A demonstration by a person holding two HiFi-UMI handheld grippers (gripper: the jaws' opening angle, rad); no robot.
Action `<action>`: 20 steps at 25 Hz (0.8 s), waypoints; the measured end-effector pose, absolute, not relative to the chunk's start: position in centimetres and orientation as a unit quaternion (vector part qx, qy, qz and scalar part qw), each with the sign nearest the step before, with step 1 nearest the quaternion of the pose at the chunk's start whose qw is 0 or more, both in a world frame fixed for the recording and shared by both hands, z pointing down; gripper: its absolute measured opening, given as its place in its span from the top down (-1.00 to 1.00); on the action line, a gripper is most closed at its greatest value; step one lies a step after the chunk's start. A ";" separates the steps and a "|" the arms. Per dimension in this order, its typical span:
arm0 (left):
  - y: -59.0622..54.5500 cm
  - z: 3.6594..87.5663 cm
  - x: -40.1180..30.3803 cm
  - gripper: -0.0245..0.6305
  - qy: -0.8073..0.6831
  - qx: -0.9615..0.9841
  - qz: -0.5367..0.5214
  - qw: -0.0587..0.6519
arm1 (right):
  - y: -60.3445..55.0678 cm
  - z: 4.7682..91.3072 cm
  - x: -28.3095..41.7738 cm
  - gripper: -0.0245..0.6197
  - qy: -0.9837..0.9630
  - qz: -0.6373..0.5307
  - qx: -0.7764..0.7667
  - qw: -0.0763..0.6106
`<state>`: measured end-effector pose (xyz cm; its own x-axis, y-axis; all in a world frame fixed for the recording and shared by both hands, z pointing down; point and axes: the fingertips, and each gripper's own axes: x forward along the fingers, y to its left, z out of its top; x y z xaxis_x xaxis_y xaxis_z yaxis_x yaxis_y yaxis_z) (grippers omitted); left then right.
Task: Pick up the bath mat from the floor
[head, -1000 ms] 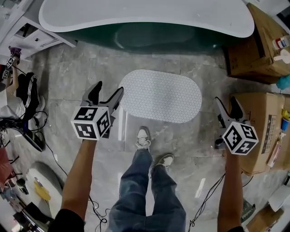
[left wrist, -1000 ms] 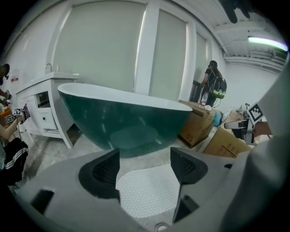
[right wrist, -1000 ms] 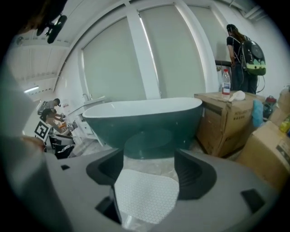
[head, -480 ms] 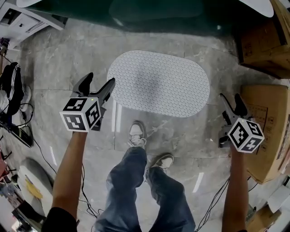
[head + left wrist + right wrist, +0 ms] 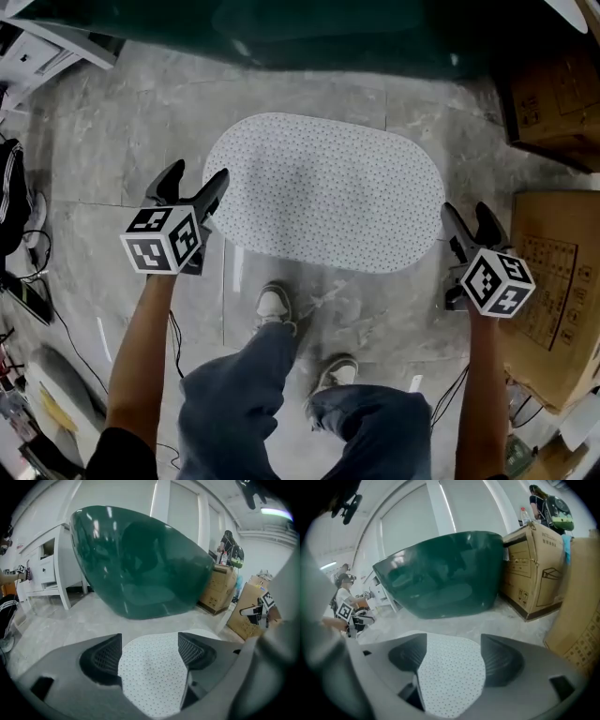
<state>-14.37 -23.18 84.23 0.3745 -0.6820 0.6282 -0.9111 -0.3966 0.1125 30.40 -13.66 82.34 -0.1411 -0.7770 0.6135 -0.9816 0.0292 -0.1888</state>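
Bath mat [image 5: 323,192] flat on the floor [image 5: 112,141], 2 grippers at its ends.
Left gripper [image 5: 197,178], jaws just widening, and right gripper [image 5: 464,214] both gape wide, gripping nothing.

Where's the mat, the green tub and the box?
bath mat [image 5: 323,192], head view, its dotted middle.
green tub [image 5: 140,564], left gripper view, its side.
cardboard box [image 5: 530,573], right gripper view, its side.

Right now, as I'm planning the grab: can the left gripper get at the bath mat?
Probably yes: the left gripper hangs open beside the bath mat's left end, and nothing stands between them on the floor.
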 end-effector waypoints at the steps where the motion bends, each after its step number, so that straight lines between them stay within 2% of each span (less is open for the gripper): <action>1: -23.4 85.4 -14.6 -0.25 -0.501 0.797 0.252 0.227 | -13.8 83.5 30.4 -0.20 -0.696 0.292 0.632 0.176; 20: -25.2 101.7 -18.4 -0.31 -0.496 0.781 0.288 0.249 | -13.7 99.6 33.6 -0.27 -0.656 0.317 0.657 0.195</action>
<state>-18.44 -25.16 101.73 0.3429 -0.6306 0.6962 -0.9173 -0.3844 0.1036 33.59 -13.72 99.59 -0.0612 -0.7379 0.6721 -0.9850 -0.0644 -0.1603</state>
